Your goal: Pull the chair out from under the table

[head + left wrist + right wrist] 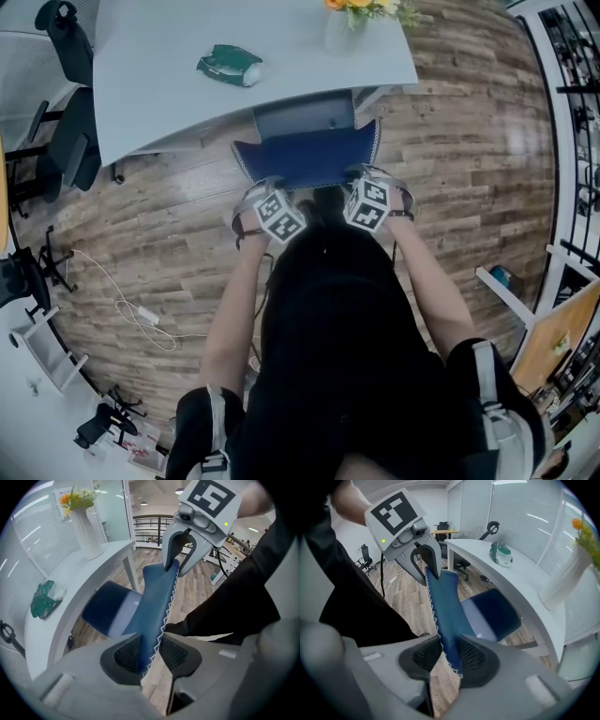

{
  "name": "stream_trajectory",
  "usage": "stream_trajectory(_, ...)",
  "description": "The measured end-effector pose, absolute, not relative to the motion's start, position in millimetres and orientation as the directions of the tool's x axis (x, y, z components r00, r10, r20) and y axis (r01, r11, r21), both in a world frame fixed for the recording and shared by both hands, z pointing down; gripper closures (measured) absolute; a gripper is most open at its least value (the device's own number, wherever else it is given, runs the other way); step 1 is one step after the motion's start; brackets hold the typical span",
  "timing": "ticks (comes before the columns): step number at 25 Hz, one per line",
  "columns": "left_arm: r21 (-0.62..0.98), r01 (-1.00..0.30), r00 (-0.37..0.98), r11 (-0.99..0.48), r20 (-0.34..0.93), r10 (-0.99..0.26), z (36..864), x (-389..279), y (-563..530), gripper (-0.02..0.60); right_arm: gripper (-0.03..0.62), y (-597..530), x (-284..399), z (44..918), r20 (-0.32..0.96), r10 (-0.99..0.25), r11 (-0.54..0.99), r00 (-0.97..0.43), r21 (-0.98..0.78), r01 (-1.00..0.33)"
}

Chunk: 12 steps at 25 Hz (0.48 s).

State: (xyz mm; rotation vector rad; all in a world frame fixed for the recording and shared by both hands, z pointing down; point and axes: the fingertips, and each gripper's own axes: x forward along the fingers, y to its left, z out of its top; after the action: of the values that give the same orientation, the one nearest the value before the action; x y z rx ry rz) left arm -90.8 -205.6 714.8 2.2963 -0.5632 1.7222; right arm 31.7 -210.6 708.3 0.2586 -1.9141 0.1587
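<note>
Chair (pixel 305 157), blue, one: backrest stood just clear of the surface (pixel 187 84), seat partly tucked beneath its edge. Left claw (pixel 151 656): you had it partly closed, pads gripping the stitched top edge of the backrest near one corner. Right claw (pixel 449 657): likewise partly closed, clamped on the same edge near the other corner. Handling, as judged: you needed to draw both claws back toward yourself together and level, so that the chair came out straight rather than twisting, and to hold the grip firm, since the padded edge was thin and could slip free. Surface, pale and curved: green bundle (pixel 230 66) and vase of flowers (pixel 86 531), both well apart from the chair. Room: wood-plank floor (pixel 450 141), loose white cable (pixel 141 314) to your left, dark office chairs (pixel 66 141) beyond the far-left end
</note>
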Motion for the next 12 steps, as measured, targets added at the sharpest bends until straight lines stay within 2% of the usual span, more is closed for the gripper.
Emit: stream_trajectory(12, -0.044, -0.397, 0.260, -0.917, 0.953, -0.158, 723.1, -93.1, -137.8, 0.459, 0.477, -141.4, 30.7, 717.2, 0.945, -0.096, 0.967, -0.313, 0.015, -0.253)
